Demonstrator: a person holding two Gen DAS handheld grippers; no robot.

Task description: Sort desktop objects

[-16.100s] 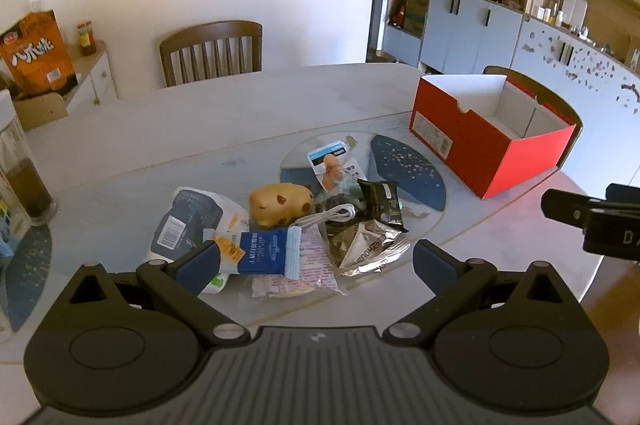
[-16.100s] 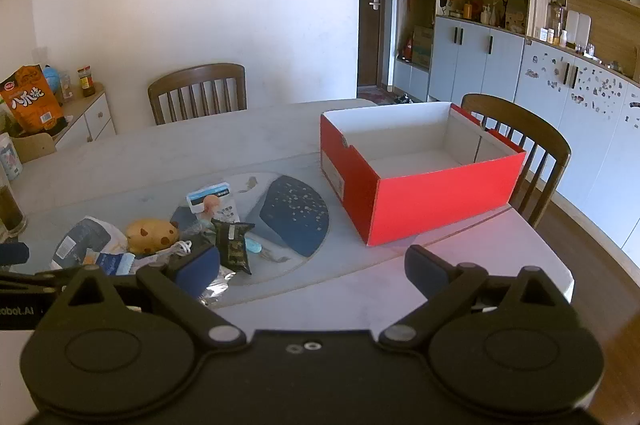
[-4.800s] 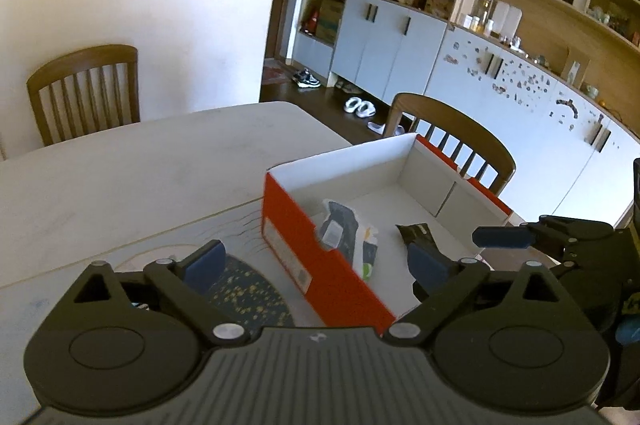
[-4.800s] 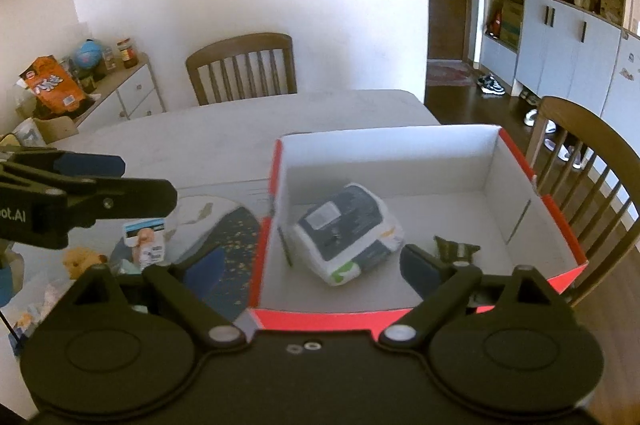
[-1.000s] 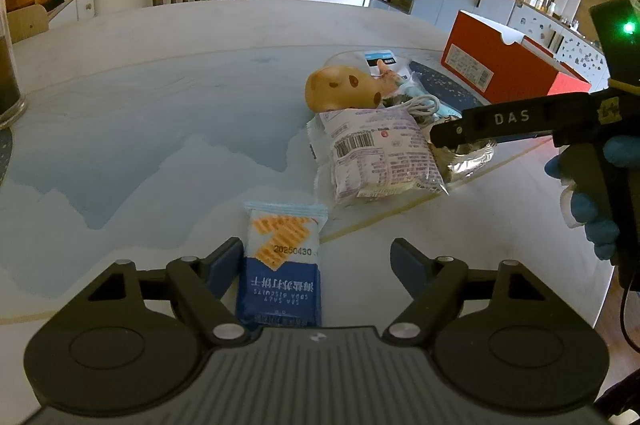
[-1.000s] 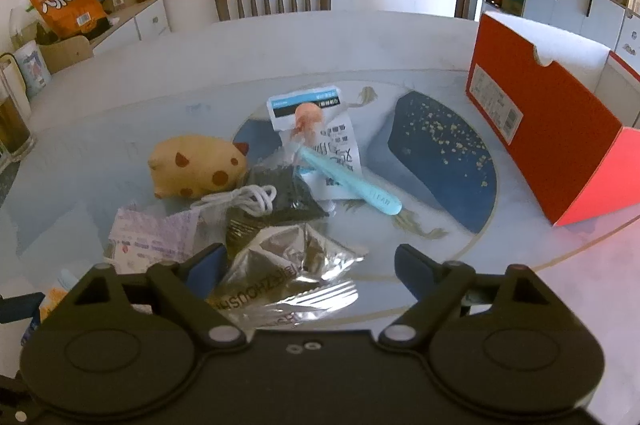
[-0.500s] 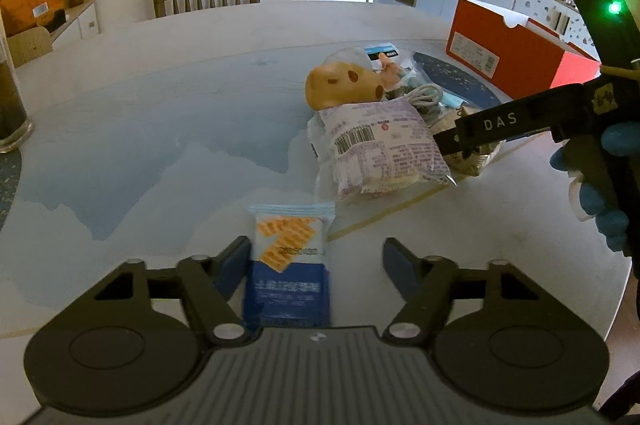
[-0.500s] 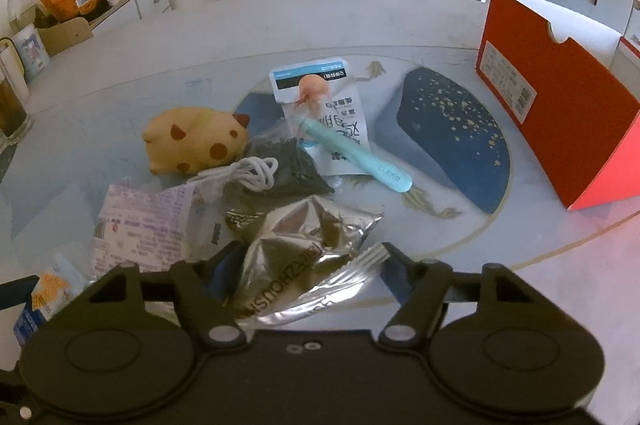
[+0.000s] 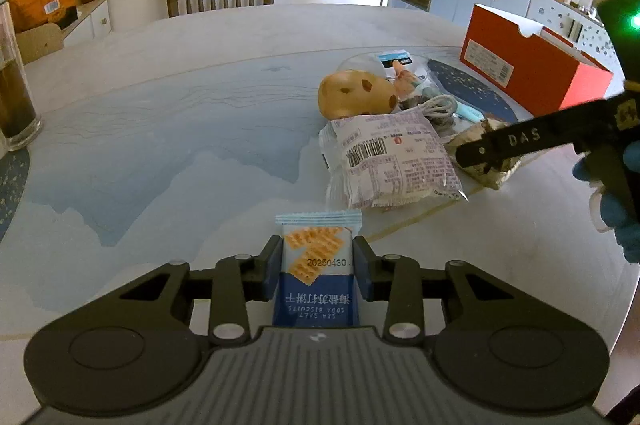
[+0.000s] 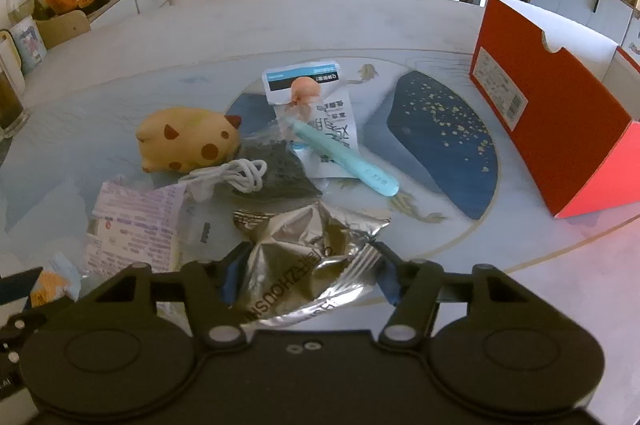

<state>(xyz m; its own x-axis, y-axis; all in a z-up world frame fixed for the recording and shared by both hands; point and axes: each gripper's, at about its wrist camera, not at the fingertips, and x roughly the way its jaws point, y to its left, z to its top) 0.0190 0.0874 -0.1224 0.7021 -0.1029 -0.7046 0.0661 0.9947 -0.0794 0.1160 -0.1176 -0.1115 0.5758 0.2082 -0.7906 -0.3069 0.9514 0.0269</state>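
The left gripper (image 9: 318, 267) is closing, its pads seen against both sides of a blue soda biscuit packet (image 9: 316, 265) lying on the near table (image 9: 160, 153). The right gripper (image 10: 308, 275) is closing on a crumpled silver foil packet (image 10: 308, 253), pads at its edges. A spotted pig toy (image 10: 188, 139), white cable (image 10: 236, 175) and teal stick (image 10: 348, 161) lie beyond. The red box (image 10: 548, 129) stands far right.

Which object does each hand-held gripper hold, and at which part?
The jaws of both are closing. Left hand-held gripper: biscuit packet, at its long side edges. Right hand-held gripper: silver foil packet, at its sides.
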